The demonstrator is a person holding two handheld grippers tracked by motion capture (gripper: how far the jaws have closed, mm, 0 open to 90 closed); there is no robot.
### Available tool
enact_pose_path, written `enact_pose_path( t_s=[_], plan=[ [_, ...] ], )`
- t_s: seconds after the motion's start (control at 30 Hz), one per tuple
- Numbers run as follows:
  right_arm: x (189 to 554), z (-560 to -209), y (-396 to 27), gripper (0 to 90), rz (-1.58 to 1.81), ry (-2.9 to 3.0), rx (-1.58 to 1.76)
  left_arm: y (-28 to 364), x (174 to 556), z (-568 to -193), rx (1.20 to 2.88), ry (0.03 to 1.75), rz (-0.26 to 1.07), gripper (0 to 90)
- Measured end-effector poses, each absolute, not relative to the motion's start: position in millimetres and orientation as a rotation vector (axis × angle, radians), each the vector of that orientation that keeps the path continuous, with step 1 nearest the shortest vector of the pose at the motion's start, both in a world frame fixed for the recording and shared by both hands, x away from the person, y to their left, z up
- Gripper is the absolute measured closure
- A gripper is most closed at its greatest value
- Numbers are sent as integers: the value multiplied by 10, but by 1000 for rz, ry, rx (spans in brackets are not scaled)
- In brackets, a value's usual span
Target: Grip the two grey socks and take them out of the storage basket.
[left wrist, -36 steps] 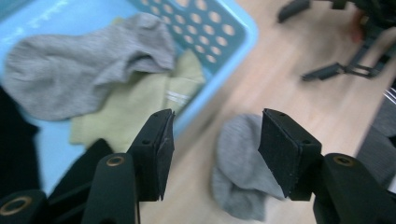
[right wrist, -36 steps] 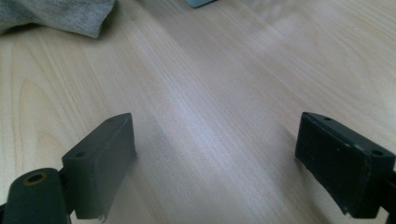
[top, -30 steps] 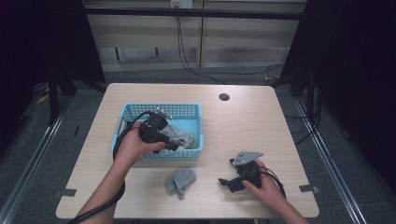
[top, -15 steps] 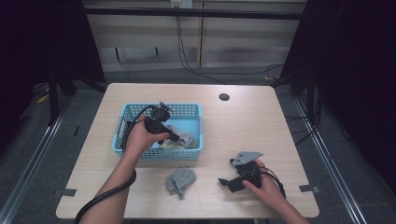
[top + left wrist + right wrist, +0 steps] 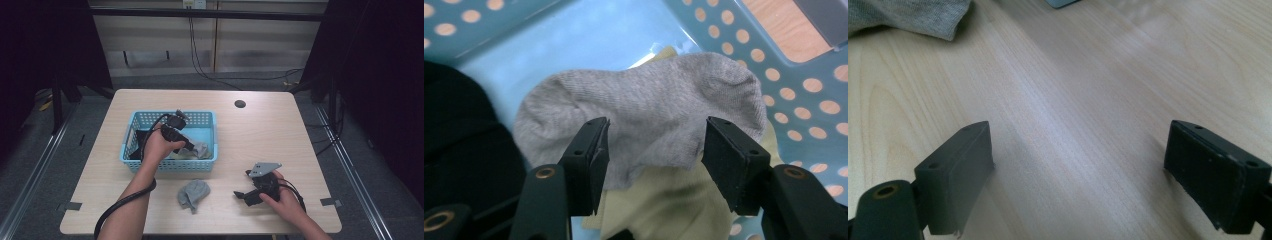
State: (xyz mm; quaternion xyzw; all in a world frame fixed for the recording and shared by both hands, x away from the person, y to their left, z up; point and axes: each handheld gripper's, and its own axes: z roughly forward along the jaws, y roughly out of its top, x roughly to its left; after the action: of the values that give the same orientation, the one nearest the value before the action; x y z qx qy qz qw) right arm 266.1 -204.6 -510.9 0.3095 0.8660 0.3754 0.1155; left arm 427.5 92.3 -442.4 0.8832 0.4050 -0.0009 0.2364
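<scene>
Pale wooden table point(image 5: 280, 135) with rounded corners and a small dark round hole point(image 5: 240, 104) near the far edge, standing on grey floor point(image 5: 385, 190) between metal rails, dark curtains to both sides, cables hanging down the back wall. Blue perforated basket point(image 5: 205, 119) on the left half of the table, holding a grey sock point(image 5: 649, 110) over a pale yellow cloth point(image 5: 659, 200), with dark fabric point(image 5: 459, 135) beside them. Left gripper point(image 5: 653, 150) down inside the basket, jaws spread apart on either side of the grey sock's near edge, not closed on it. Second grey sock point(image 5: 194, 194) crumpled on the bare wood just in front of the basket. Right gripper point(image 5: 246, 195) low over the table near the front right, jaws wide apart with nothing between them but wood grain.
</scene>
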Motion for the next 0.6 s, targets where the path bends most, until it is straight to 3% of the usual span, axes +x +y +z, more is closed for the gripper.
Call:
enact_pose_path(
  t_s=[0.1,0.23,0.3,0.37,0.6],
  plan=[
    [2660,-5108,-2045,116,1100,2538,909,881,4279,-4458,2439,1106,-20,428],
    [2660,-5109,-2045,116,1100,2537,907,871,4287,-4496,2456,1117,-43,487],
    [2660,-5109,-2045,116,1100,2537,907,883,4292,-4494,2527,1094,-79,676],
    [2660,-5109,-2045,116,1100,2537,907,903,4294,-4475,2549,1092,-87,811],
    [2662,-5109,-2046,116,1100,2537,905,986,4289,-4368,2563,1076,-90,832]
  ],
)
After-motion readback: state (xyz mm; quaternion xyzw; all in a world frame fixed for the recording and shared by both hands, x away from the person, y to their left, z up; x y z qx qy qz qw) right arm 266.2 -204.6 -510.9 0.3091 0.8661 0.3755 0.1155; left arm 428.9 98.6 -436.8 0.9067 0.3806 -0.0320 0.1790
